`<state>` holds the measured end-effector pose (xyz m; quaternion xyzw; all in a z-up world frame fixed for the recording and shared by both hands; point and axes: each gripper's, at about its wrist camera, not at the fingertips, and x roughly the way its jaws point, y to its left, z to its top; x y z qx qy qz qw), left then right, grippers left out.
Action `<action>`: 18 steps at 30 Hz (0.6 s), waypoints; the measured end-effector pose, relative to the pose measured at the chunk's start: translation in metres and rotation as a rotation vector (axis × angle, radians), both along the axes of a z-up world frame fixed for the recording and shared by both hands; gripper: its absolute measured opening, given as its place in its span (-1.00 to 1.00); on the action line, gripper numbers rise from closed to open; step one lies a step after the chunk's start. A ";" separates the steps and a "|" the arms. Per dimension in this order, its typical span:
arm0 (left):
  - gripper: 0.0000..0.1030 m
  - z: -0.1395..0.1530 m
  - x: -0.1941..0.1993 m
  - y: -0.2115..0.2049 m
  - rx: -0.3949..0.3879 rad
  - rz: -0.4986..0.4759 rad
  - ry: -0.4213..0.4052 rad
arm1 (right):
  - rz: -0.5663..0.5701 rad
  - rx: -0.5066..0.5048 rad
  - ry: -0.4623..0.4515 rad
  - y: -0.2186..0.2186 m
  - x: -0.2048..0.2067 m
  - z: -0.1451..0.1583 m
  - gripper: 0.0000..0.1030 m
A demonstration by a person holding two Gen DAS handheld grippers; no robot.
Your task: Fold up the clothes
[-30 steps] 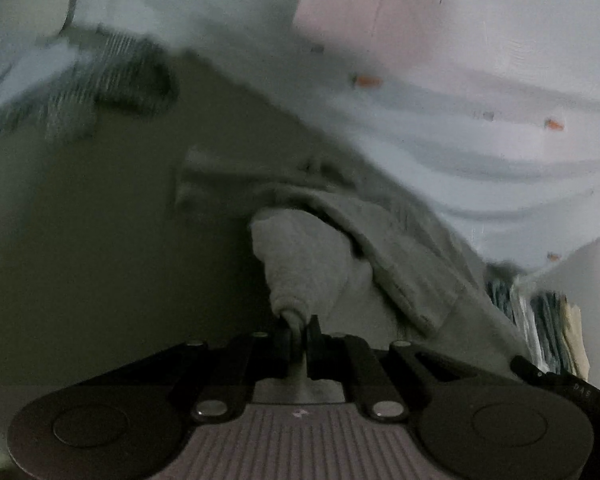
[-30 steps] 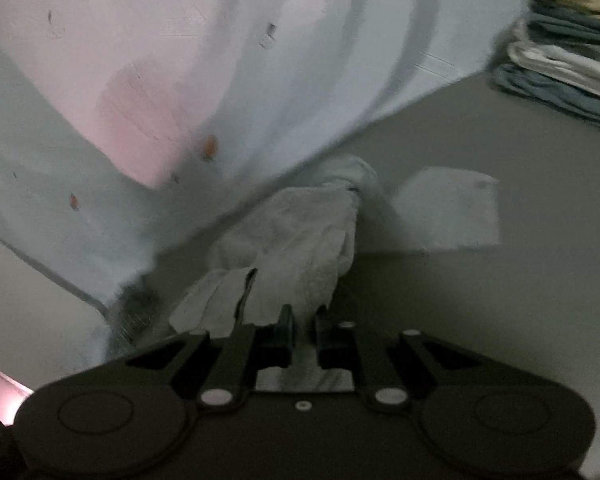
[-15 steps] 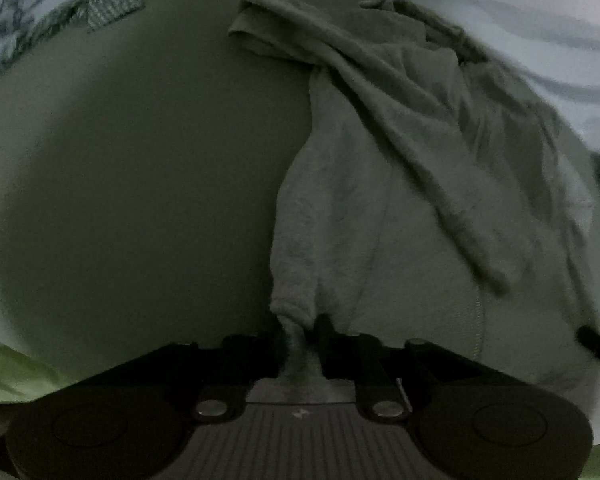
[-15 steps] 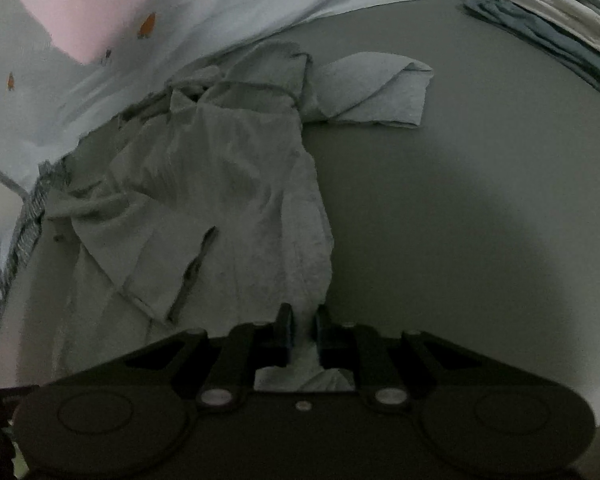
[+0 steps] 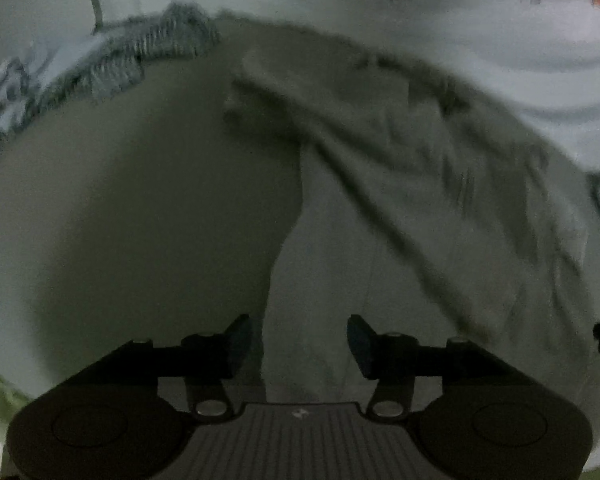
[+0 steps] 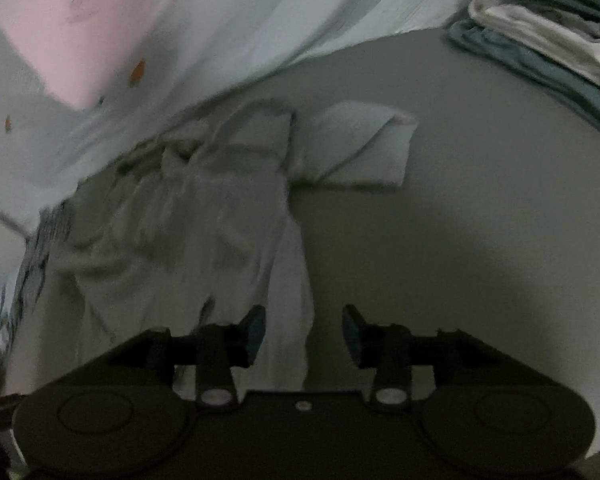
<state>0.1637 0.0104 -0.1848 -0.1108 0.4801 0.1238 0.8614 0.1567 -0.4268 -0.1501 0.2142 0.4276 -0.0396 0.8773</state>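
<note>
A grey garment (image 5: 400,216) lies crumpled and partly spread on the grey table (image 5: 140,220). In the left wrist view its near hem runs between the fingers of my left gripper (image 5: 300,338), which stands open just above the cloth. The right wrist view shows the same grey garment (image 6: 204,216) with one sleeve (image 6: 364,148) folded out to the right. My right gripper (image 6: 303,330) is open over the garment's near right edge, holding nothing.
A pale sheet with orange specks and a pink patch (image 6: 148,40) hangs behind the table (image 6: 480,220). A stack of folded clothes (image 6: 548,36) sits at the far right. A striped garment (image 5: 140,56) lies at the far left edge.
Both grippers lowered the grey garment onto the table and then opened, letting go of its hem. The cloth now lies flat between the open fingers.
</note>
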 end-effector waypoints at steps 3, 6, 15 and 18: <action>0.23 0.007 0.023 -0.004 0.005 -0.018 -0.038 | -0.053 0.000 -0.010 -0.011 0.013 -0.001 -0.15; 0.30 0.003 0.050 -0.008 -0.027 -0.034 -0.029 | -0.097 0.015 -0.010 -0.019 0.025 -0.005 -0.15; 0.33 -0.020 0.131 0.000 -0.088 0.028 0.031 | -0.243 -0.048 -0.014 -0.055 0.068 -0.016 -0.13; 0.33 -0.028 0.155 0.027 -0.093 0.140 0.046 | -0.282 -0.049 0.006 -0.071 0.090 -0.026 -0.13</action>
